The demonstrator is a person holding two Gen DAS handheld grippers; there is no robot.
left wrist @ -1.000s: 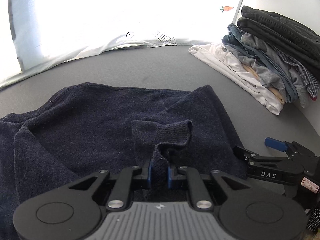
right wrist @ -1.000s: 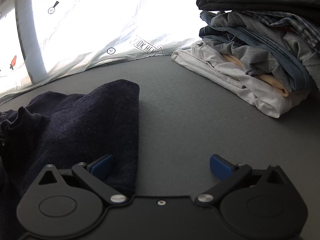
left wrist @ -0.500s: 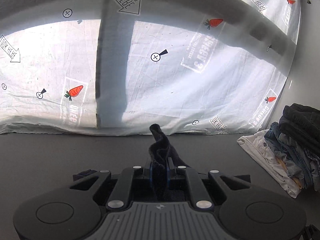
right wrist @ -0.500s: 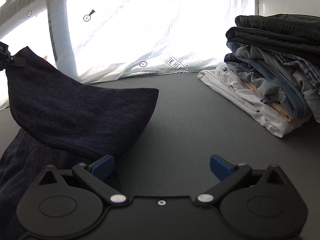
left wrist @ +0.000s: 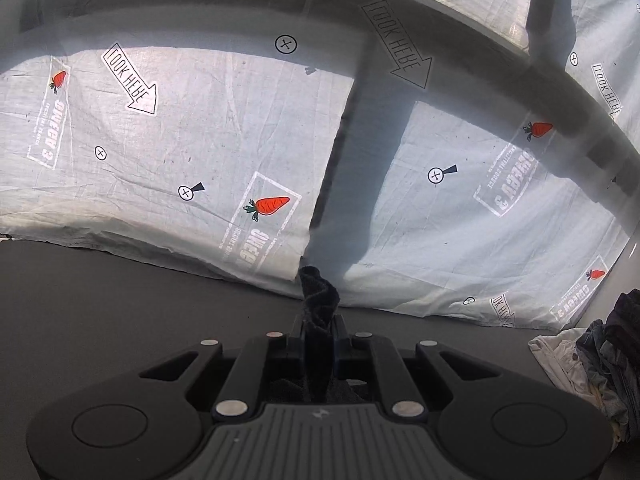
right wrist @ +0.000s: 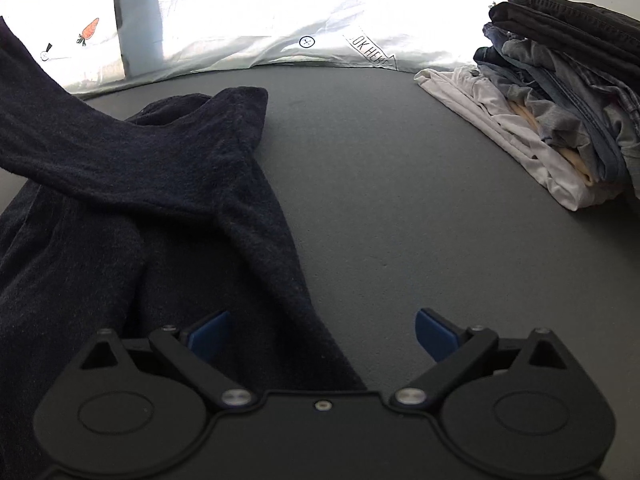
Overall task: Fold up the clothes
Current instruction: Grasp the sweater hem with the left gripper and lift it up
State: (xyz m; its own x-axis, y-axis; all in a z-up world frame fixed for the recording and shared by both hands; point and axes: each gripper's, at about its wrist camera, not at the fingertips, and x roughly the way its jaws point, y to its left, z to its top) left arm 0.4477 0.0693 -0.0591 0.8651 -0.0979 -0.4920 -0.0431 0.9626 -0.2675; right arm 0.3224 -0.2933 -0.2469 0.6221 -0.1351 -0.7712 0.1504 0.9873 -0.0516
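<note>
Apparently mid-fold, the left tool (left wrist: 318, 344) is pinching a dark navy knitted sweater's (right wrist: 160, 208) sleeve above the grey table (right wrist: 400, 200), while the right tool (right wrist: 322, 334) is hovering wide open, empty, likely needing to pin the body next.

Bare grey tabletop (right wrist: 400, 200) between navy sweater (right wrist: 160, 200) and clothes stack (right wrist: 560, 100)

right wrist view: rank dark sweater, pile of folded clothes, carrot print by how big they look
1. dark sweater, though it lies nearest the camera
2. pile of folded clothes
3. carrot print, far off on the sheet
</note>
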